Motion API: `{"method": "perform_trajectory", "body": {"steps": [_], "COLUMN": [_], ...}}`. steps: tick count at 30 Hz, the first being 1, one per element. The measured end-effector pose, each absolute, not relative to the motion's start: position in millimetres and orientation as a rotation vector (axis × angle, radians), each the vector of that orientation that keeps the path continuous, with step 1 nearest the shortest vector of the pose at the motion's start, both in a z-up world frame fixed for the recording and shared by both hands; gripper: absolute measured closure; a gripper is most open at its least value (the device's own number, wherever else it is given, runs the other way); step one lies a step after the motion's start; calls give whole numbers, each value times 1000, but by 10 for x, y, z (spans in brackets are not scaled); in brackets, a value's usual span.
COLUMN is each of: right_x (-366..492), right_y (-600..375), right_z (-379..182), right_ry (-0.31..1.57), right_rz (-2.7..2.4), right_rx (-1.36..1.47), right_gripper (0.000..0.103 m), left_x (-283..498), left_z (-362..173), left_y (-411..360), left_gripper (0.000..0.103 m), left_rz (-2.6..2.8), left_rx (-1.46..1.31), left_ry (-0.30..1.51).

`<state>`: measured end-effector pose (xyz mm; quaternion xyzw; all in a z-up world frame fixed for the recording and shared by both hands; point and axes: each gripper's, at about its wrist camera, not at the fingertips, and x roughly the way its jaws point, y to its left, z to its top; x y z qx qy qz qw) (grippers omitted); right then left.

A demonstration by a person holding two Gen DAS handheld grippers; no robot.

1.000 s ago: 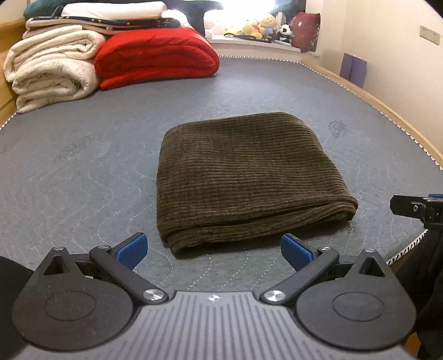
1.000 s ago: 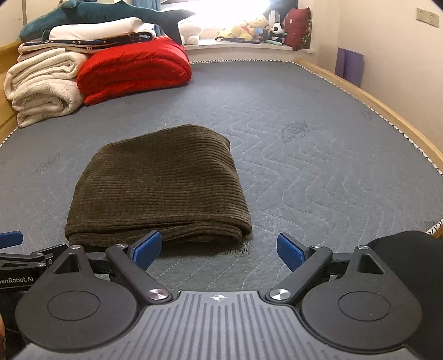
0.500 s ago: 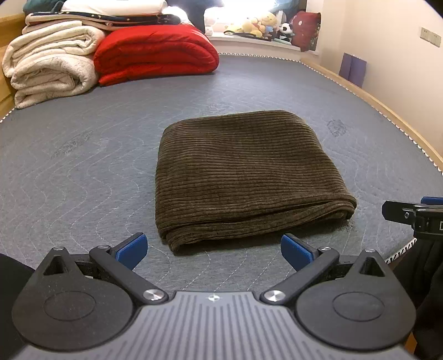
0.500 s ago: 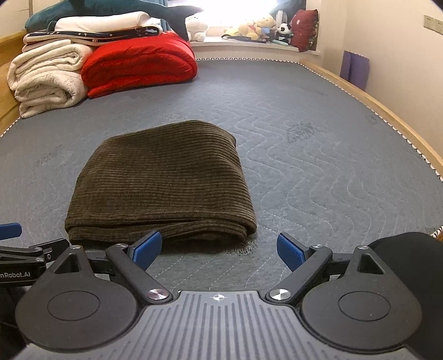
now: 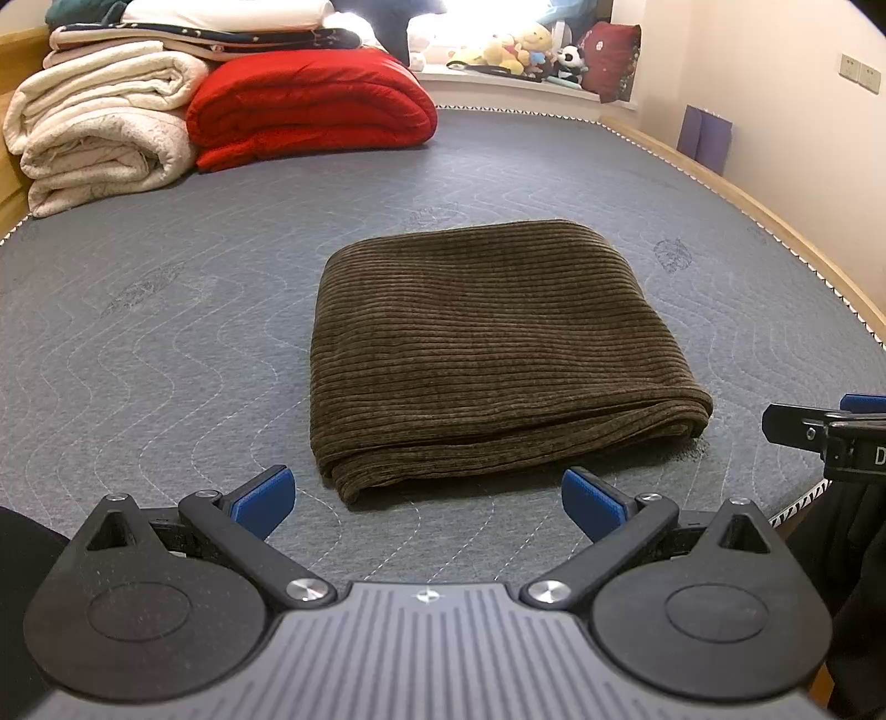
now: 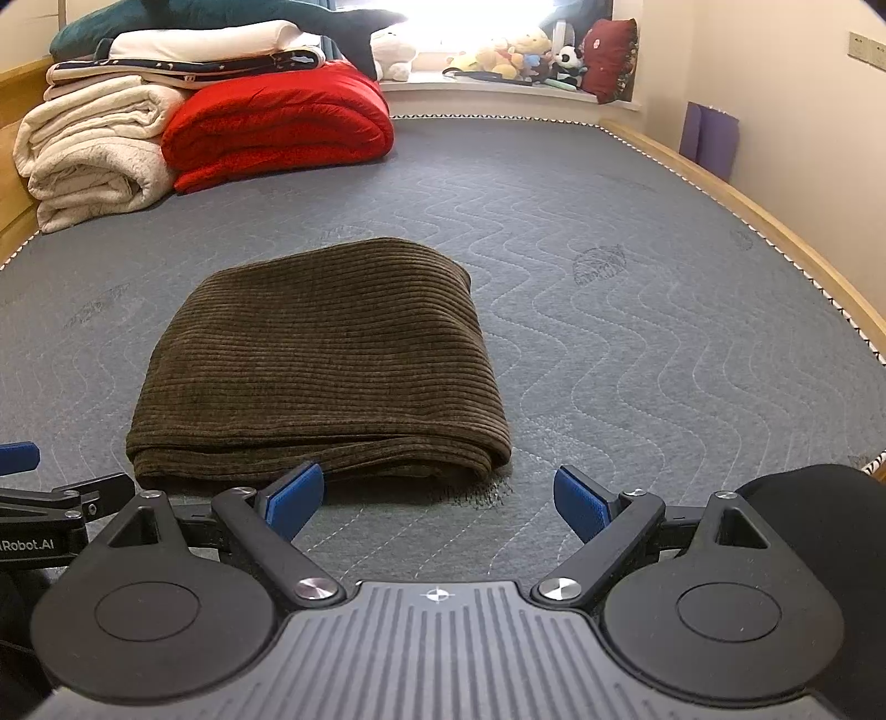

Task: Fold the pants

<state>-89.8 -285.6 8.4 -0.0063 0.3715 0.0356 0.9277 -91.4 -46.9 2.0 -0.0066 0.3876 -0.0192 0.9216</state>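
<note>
The brown corduroy pants (image 5: 487,354) lie folded into a thick rectangle on the grey quilted mattress (image 5: 166,343); they also show in the right wrist view (image 6: 326,365). My left gripper (image 5: 426,498) is open and empty, just short of the fold's near edge. My right gripper (image 6: 437,501) is open and empty, near the fold's near right corner. Neither touches the pants. The right gripper's tip shows at the right edge of the left wrist view (image 5: 830,432).
Rolled cream blankets (image 5: 99,138) and a red quilt (image 5: 310,105) are stacked at the far left. Plush toys (image 5: 515,50) sit on the far sill. A wooden bed rim (image 5: 786,232) runs along the right, near a wall.
Both grippers have tilted down and drawn slightly back; the folded pants sit a little lower in both views. The pants have not moved. Both grippers stay open.
</note>
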Motion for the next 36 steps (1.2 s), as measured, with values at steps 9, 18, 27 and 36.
{"method": "perform_trajectory", "body": {"steps": [9, 18, 27, 36], "right_x": [-901, -908, -909, -905], "right_y": [-2859, -2837, -2828, -2819], "right_z": [79, 71, 75, 69], "right_ry": [761, 762, 762, 762], "right_rz": [77, 75, 69, 72], "right_rx": [-22, -27, -23, -28], "right_gripper": [12, 12, 12, 12], "left_x": [-915, -916, -922, -936], "left_z": [20, 19, 12, 2], "left_y": [-478, -479, -477, -466], "left_gripper": [0, 0, 0, 0], "left_rz": [-46, -53, -60, -67], "left_rx": [-9, -5, 2, 4], "left_ry": [795, 792, 790, 781]}}
